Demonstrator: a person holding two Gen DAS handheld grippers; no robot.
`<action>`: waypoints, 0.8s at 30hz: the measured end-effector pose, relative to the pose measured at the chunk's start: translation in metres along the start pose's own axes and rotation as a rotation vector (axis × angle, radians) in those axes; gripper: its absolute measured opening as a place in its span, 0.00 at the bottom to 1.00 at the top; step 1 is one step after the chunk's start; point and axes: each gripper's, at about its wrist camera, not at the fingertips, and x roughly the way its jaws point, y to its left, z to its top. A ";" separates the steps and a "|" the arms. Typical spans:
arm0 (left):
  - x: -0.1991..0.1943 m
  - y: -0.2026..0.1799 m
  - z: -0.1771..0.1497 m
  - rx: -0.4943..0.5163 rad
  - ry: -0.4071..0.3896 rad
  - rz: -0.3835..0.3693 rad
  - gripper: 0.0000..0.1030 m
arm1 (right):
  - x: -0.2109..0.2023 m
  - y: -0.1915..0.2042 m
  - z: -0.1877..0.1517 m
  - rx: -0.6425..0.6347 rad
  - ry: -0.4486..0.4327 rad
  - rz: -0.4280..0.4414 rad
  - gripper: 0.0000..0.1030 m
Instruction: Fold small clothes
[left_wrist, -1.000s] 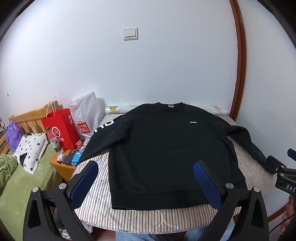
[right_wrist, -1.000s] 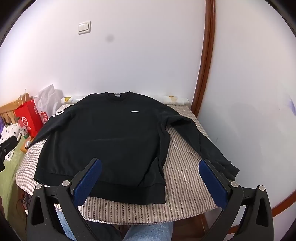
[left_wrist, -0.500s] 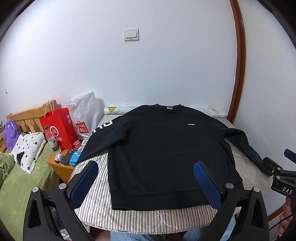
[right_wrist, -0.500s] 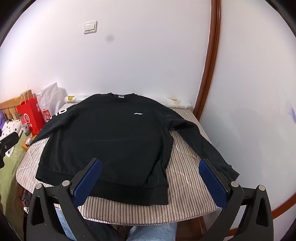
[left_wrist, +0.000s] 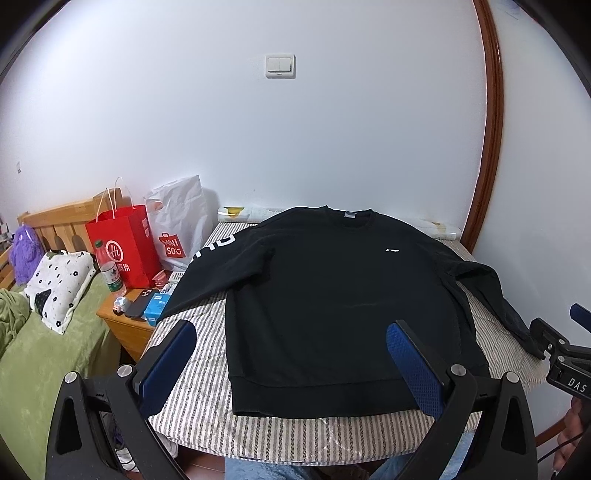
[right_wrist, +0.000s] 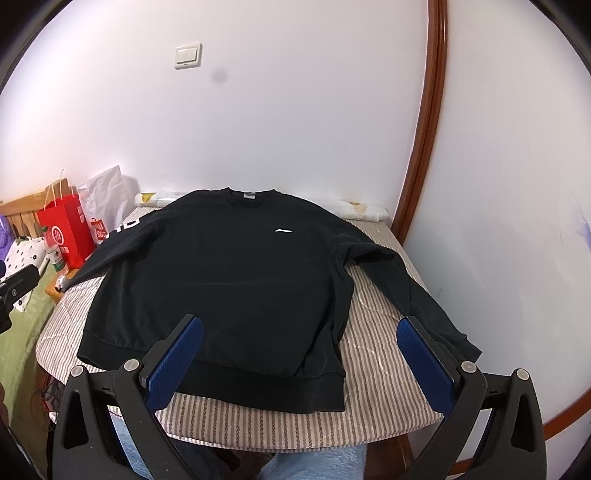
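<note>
White walls close in a small bedroom corner, where a tabletop (left_wrist: 207, 417) covered in a grey-and-white striped quilted cloth carries the work. Nearest the lens, the left tongs (left_wrist: 291, 363) hang above the near edge with their blue-padded fingers (left_wrist: 413, 369) wide apart and nothing between them; the right tongs (right_wrist: 301, 360) hover the same way, fingers (right_wrist: 173, 363) spread and empty. Just beyond both pairs lies the black long-sleeved sweatshirt (left_wrist: 332, 302) with a small white chest logo, spread flat and face up, its ribbed hem (right_wrist: 258, 387) closest to the tongs and its collar at the far side by the wall. From the right tongs' view, one sleeve (right_wrist: 413, 288) runs down past the right finger toward the table's edge; the other sleeve (left_wrist: 210, 269), printed with white letters, slants off to the left of the left tongs and overhangs the edge. Farther left stands a small wooden nightstand (left_wrist: 122, 325) holding a plastic water bottle (left_wrist: 109, 269), a red paper gift bag (left_wrist: 123, 243) and a white plastic shopping bag (left_wrist: 177, 225). Beyond that is a bed with a green blanket (left_wrist: 40, 365) and a white spotted pillow (left_wrist: 61, 284). On the far wall, above the collar, sits a white light switch (left_wrist: 280, 65), and to the right curves a reddish-brown wooden trim (right_wrist: 424, 125).
</note>
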 end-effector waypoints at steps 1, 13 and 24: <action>0.000 0.000 -0.001 0.001 0.001 0.000 1.00 | 0.000 0.000 -0.001 -0.003 0.002 0.000 1.00; -0.002 0.000 -0.006 0.013 -0.005 -0.001 1.00 | 0.003 -0.007 0.001 0.019 0.009 0.000 1.00; -0.004 -0.006 -0.003 0.029 -0.008 0.002 1.00 | 0.005 -0.014 -0.001 0.050 0.017 -0.006 1.00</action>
